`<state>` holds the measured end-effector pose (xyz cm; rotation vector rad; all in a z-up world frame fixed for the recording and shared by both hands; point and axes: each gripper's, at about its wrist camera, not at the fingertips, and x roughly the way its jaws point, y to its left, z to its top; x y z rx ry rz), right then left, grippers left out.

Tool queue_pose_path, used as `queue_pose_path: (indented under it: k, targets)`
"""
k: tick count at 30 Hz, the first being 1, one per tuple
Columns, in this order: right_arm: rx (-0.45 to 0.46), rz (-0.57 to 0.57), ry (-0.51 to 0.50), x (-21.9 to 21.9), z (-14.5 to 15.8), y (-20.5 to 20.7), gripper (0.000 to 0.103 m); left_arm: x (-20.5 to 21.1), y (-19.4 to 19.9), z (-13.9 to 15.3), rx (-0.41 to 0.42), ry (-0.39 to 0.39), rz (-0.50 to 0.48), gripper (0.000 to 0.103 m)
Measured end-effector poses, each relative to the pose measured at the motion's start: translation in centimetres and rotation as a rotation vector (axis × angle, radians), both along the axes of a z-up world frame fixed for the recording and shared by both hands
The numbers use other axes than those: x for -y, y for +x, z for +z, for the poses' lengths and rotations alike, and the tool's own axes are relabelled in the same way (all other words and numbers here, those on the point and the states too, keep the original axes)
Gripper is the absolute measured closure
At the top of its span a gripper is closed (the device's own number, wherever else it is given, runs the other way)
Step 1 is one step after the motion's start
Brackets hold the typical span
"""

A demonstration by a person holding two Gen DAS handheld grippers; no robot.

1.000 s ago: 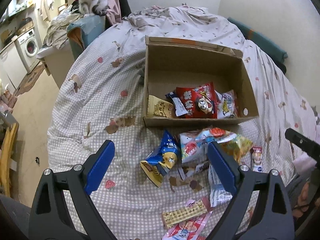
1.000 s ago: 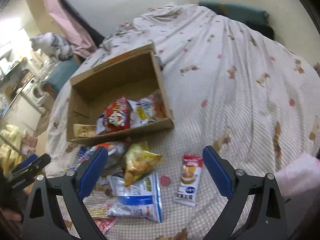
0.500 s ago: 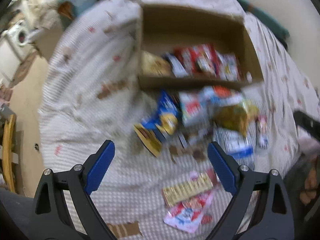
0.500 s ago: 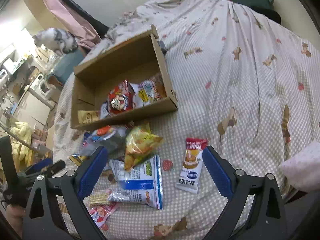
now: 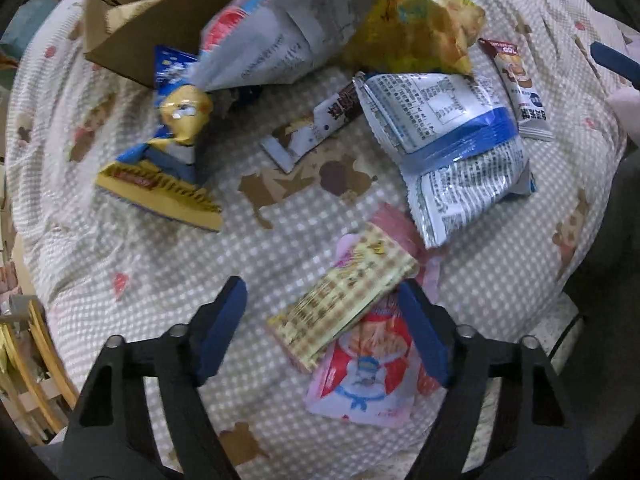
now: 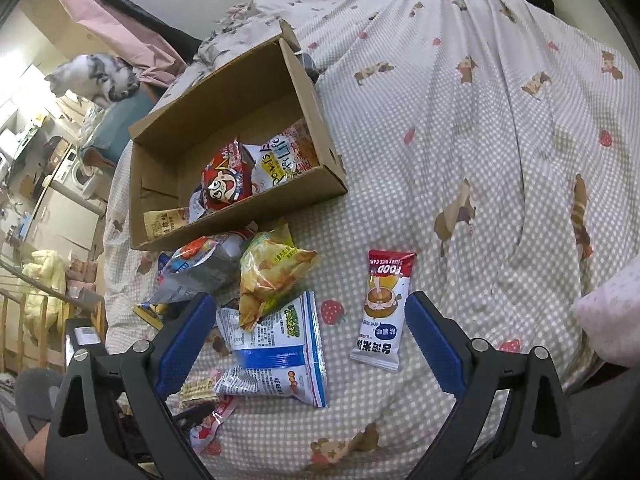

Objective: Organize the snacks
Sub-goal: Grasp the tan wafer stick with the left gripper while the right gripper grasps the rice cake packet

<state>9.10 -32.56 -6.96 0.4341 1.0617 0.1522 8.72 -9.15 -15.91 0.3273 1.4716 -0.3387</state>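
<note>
A yellow checked packet (image 5: 344, 300) lies on a pink-and-red one (image 5: 366, 376), over grey-and-white gingham bedding (image 5: 168, 264).

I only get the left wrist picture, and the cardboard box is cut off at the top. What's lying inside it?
Observer: A red packet with a cartoon face lies in the cardboard box, against its near wall.
Visitor: Anything next to it?
Observer: A white packet with lettering leans beside the red one.
Visitor: I see just a blue tip of the other tongs. What are they doing?
Observer: The right tongs hang open over the blue-and-white bag and the rice cake packet, gripping nothing.
Visitor: Anyone watching?
Observer: A cat sits beyond the box.
</note>
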Motion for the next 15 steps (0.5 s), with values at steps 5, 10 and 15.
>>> queue_pose_path:
  k: [5,10,15]
  targets:
    - [-0.007,-0.003,0.0,0.1,-0.2,0.1,0.005,0.8,0.8,-0.7,-0.036,-0.047,0.01,0.058]
    - [-0.016,-0.014,0.012,0.3,-0.5,0.3,0.005,1.2,0.8,0.1,-0.037,-0.087,0.021,0.078]
    - [-0.018,-0.01,0.011,0.3,-0.6,0.3,0.005,-1.2,0.7,2.6,0.005,-0.117,0.09,0.079]
